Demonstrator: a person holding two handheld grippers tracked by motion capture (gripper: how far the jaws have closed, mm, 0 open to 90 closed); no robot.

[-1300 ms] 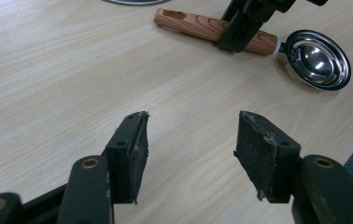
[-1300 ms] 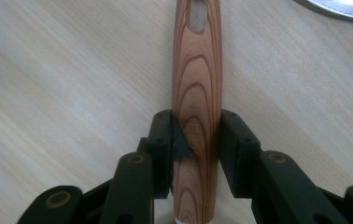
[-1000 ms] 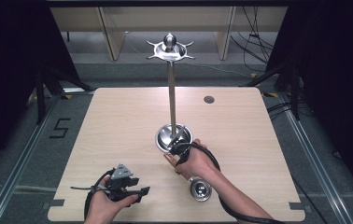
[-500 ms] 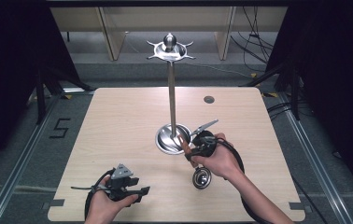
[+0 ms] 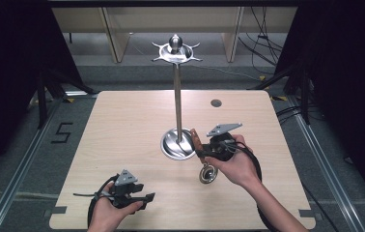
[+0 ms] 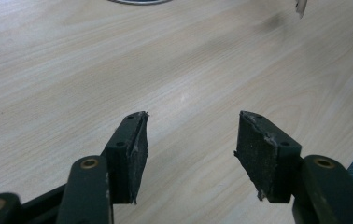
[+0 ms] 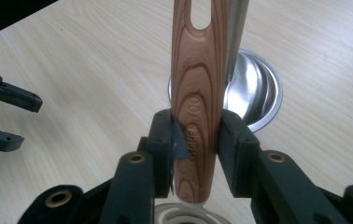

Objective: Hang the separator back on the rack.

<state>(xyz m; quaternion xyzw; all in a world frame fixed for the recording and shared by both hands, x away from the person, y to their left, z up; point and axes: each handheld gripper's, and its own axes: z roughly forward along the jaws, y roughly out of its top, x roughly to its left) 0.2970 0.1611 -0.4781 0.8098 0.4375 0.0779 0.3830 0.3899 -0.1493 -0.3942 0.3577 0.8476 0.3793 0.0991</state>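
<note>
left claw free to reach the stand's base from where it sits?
Probably yes. The left claw is open and empty, with bare table between it and the stand base. The right claw, shut on a wooden-handled utensil, crowds only the base's right side.

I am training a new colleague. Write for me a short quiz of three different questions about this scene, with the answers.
1. True or false: the right gripper is shut on the wooden handle of a utensil.
2. Which stands nearest the utensil's metal head? A) the round hole in the table B) the base of the metal stand C) the left gripper
3. Fill in: the left gripper's fingers are ____, with nothing between them.

Key: 1 true; 2 B; 3 open.
</note>
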